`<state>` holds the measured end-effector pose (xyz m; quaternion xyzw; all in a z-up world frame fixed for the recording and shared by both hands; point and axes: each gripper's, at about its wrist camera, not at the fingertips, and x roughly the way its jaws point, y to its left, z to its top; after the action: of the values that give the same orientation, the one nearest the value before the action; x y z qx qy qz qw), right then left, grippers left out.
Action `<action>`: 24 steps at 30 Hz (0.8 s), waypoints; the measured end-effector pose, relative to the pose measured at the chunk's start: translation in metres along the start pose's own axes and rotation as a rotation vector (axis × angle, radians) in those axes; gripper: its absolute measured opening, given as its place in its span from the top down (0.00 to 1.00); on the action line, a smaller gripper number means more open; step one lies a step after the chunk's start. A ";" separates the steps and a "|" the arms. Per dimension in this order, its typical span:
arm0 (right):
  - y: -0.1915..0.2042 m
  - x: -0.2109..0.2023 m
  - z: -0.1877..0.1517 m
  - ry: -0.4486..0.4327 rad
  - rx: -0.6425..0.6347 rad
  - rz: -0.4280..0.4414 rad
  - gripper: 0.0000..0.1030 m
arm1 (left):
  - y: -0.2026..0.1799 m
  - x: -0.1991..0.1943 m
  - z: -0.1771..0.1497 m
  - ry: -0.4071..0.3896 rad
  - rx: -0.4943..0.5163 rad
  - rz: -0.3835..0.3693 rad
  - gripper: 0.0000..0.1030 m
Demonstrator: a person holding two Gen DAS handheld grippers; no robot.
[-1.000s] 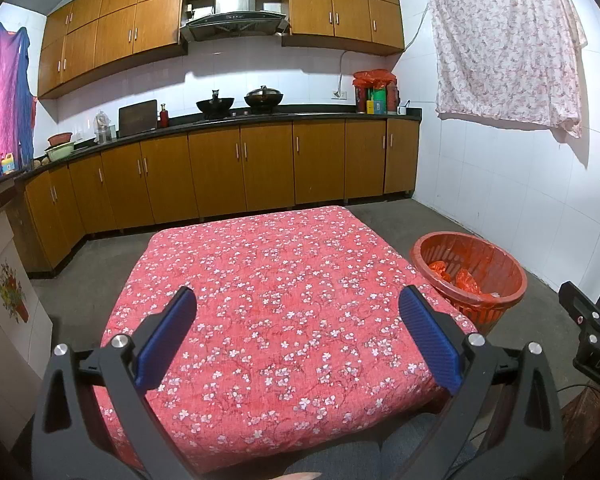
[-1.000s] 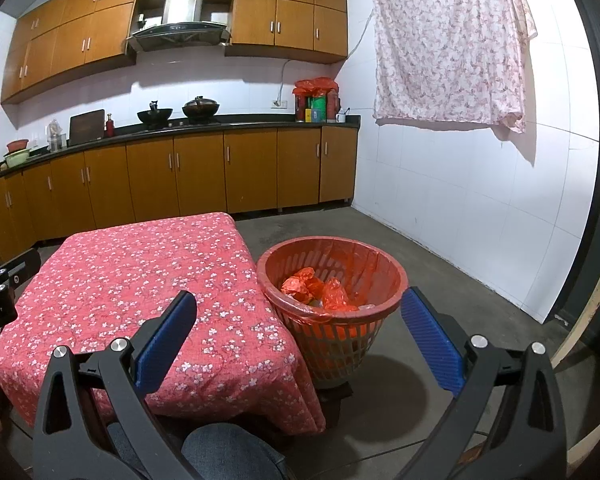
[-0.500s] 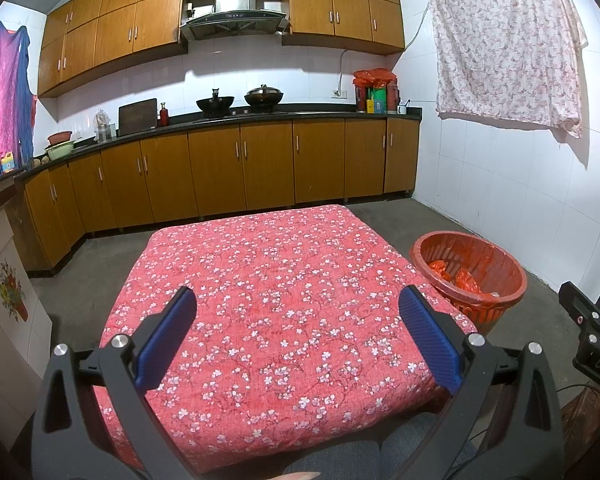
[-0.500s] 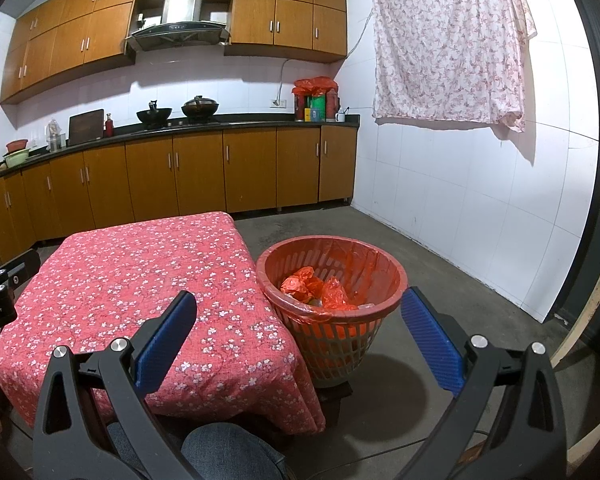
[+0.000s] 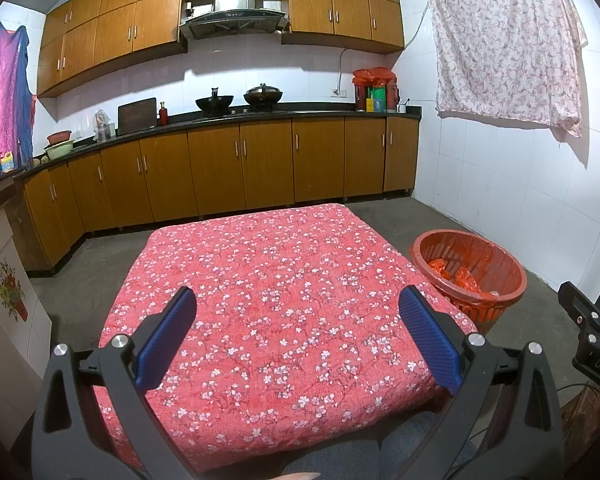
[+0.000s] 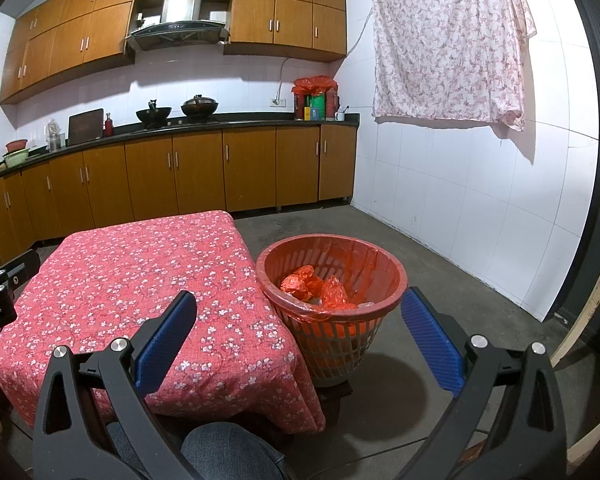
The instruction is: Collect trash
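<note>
Trash [image 6: 316, 286], crumpled red plastic, lies inside your red basket [image 6: 396, 276] on the floor, touching the floral-clothed table [image 5: 284, 280]. Your left gripper [image 5: 298, 336] and right gripper [image 6: 300, 334] hold jaws wide apart, empty. Legible lettering: "DAS" on your right gripper's body in the left view.

Matt floral cloth over the worktop [image 5: 284, 304], slatted red plastic basket [image 6: 332, 340] with glossy crinkled liner [image 6: 364, 264], varnished wood-look cabinets [image 5: 240, 168], rough floor [image 6: 440, 276]
</note>
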<state>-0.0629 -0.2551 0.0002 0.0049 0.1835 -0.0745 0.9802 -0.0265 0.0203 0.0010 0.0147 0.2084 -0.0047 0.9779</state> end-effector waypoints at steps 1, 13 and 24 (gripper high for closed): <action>0.000 0.000 0.000 0.000 0.000 0.000 0.02 | 0.000 0.000 -0.001 0.001 0.000 0.000 0.04; -0.001 0.000 0.000 0.001 0.001 0.001 0.02 | 0.001 0.001 -0.001 0.004 -0.001 -0.001 0.04; 0.000 -0.002 -0.002 0.002 0.001 0.000 0.02 | 0.001 0.002 -0.012 0.014 -0.005 0.000 0.04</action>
<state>-0.0651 -0.2549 -0.0009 0.0055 0.1846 -0.0747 0.9800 -0.0297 0.0219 -0.0105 0.0123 0.2152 -0.0040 0.9765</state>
